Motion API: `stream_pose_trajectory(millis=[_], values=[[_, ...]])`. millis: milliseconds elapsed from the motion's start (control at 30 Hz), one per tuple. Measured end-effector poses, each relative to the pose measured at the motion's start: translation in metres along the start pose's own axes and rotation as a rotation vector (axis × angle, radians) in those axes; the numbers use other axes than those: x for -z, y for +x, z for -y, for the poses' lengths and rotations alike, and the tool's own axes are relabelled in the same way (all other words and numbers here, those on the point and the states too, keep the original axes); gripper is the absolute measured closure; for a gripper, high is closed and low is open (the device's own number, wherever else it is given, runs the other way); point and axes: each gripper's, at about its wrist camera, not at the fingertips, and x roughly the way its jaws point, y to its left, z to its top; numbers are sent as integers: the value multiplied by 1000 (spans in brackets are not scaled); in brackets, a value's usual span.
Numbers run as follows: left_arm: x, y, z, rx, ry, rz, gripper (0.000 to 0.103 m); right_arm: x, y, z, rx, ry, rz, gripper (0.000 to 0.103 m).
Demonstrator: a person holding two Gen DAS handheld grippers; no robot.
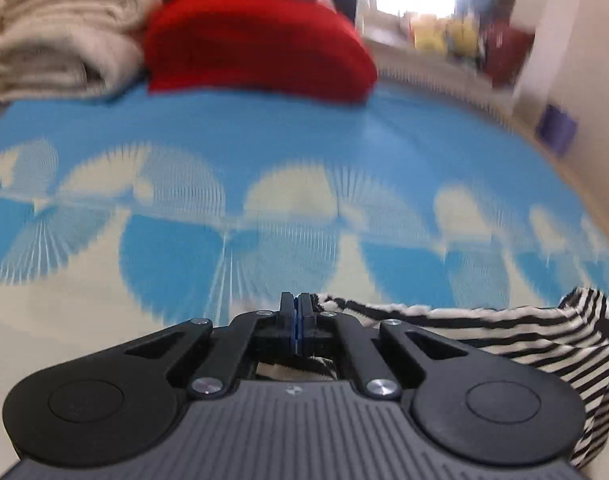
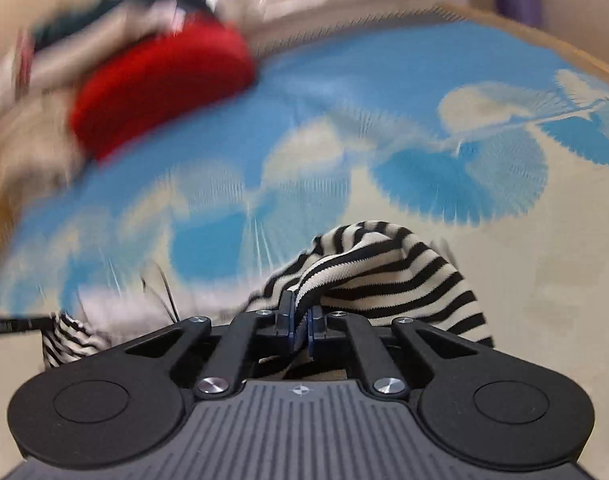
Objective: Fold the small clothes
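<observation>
Above a blue-and-cream patterned mat (image 1: 304, 140), my left gripper (image 1: 296, 312) is clamped on the edge of a black-and-white striped garment (image 1: 524, 332), its blue pads pressed together with a fold of cloth showing behind them. From there the fabric stretches off to the right in a sagging band and drapes down at its far end. My right gripper (image 2: 300, 316) has its fingers pinched on a bunched ridge of the same striped garment (image 2: 384, 272), which humps up over the fingertips and falls away on both sides. The piece hangs between my two grippers, lifted off the mat as far as I can judge through the blur. I judge it a light, soft, stretchy knit: it droops wherever it is unsupported and will not hold a crease unaided. Taking it at corners or along a hem should spread it flat better than a bunched grip. At the mat's far edge sit a folded red cloth (image 1: 256, 40) and cream towels (image 1: 64, 32).
</observation>
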Motion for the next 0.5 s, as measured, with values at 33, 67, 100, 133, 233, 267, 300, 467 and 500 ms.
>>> stream_pose_trajectory(millis=[33,67,100,133,233,267,300,467,500], values=[[0,7,1,14,4,-30,103,-8,-2,3,-19,41,45,98],[2,13,2,12,9,-60,103,-13,0,3,-24,60,64,98],[3,16,3,-11,15,-56,103,-16,5,3,-17,70,67,98],[2,18,3,-18,19,-46,103,-18,17,3,2,69,35,98],[-3,26,-7,-28,-43,1,102,-15,45,7,48,115,-33,97],[-4,35,-12,-38,-73,-8,102,-15,54,6,49,112,-40,97],[-2,47,-16,-54,-91,-38,102,-15,60,4,49,93,-39,93],[-2,69,-27,-54,-95,-144,93,-15,86,8,41,48,-124,59],[-7,63,-30,-40,-99,-119,90,-14,81,12,38,58,-126,59]])
